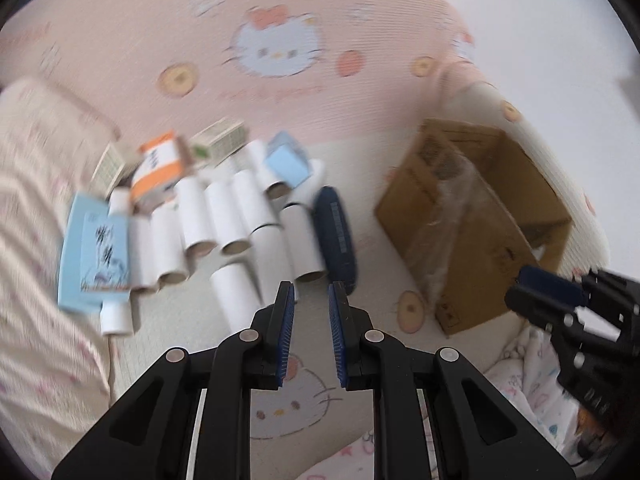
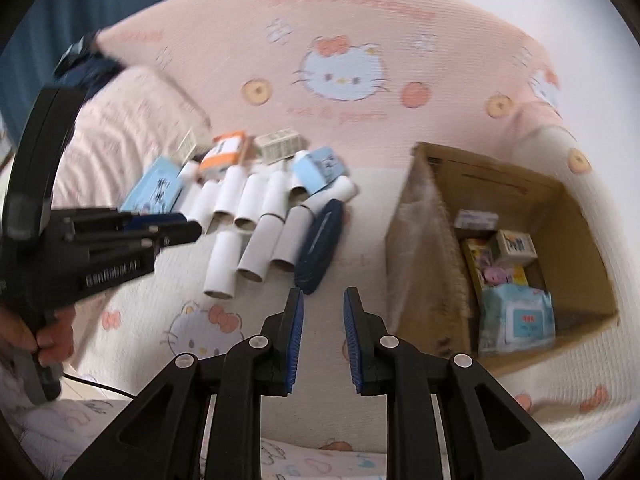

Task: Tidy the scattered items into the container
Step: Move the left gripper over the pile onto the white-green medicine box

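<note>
Several white cardboard tubes [image 1: 224, 220] [image 2: 256, 232] lie in a pile on the bed. Among them are a dark blue case [image 1: 336, 236] [image 2: 320, 248], light blue boxes [image 1: 96, 256] [image 2: 316, 168], an orange and white box [image 1: 160, 172] [image 2: 224, 154] and small printed boxes [image 1: 220, 140] [image 2: 280, 144]. An open brown cardboard box [image 1: 480, 216] [image 2: 520, 192] stands to the right and holds packets and small boxes [image 2: 516, 312]. My left gripper [image 1: 312, 292] [image 2: 176, 228] is open and empty, just short of the tubes. My right gripper [image 2: 323, 296] [image 1: 548, 296] is open and empty, between the case and the box.
The pink and white cat-print blanket [image 1: 280, 48] [image 2: 344, 68] covers the bed. A striped pink pillow [image 1: 36, 200] [image 2: 120, 120] lies to the left of the pile. A hand [image 2: 48, 332] holds the left gripper's handle. Both views are motion-blurred.
</note>
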{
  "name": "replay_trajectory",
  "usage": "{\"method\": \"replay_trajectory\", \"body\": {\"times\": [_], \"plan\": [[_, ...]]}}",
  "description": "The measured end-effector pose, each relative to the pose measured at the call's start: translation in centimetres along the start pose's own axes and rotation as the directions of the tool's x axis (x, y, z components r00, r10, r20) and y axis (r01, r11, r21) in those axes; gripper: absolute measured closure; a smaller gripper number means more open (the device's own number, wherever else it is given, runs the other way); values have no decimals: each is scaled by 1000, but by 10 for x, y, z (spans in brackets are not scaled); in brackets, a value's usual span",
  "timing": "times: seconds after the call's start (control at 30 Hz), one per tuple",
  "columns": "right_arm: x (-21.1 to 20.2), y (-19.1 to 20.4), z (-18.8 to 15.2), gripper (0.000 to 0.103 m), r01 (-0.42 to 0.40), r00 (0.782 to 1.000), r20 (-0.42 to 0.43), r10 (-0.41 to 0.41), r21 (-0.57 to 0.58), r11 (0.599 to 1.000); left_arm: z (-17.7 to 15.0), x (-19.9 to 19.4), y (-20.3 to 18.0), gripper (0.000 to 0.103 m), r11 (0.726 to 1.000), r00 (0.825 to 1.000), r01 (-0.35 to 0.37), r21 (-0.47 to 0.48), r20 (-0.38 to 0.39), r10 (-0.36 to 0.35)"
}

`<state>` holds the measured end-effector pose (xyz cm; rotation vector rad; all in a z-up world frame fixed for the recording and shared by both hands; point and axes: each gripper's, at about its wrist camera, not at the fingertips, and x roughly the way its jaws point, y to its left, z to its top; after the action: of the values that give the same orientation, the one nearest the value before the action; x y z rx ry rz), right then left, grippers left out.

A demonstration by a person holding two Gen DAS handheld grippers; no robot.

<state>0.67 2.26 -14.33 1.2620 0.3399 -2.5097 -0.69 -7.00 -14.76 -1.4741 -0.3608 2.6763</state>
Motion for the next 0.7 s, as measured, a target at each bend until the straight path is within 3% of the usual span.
{"method": "replay_trajectory", "body": {"times": [0.23,0.4,0.53,0.6,0.67,0.7], "plan": [[39,27,15,86,-26,999,-43,22,-93,995,7,16,30,80,998,999,-29,-50,-21,28],[71,37,33,86,-104,993,-60,99,-90,991,15,30,54,72,994,998,-40,-99,-54,35],[98,48,50,84,-142,987,-83,134,-106,984,21,35,77,58,985,997,-51,-165,-58,42],[110,53,58,75,-171,983,-89,162,-106,980,24,38,89,56,980,996,-69,-185,-63,58],[120,57,66,52,-202,978,-72,195,-94,975,27,41,100,55,976,996,-78,-201,-67,66],[123,59,69,48,-215,976,-54,211,-88,973,29,43,106,55,974,996,-75,-215,-66,62]]}}
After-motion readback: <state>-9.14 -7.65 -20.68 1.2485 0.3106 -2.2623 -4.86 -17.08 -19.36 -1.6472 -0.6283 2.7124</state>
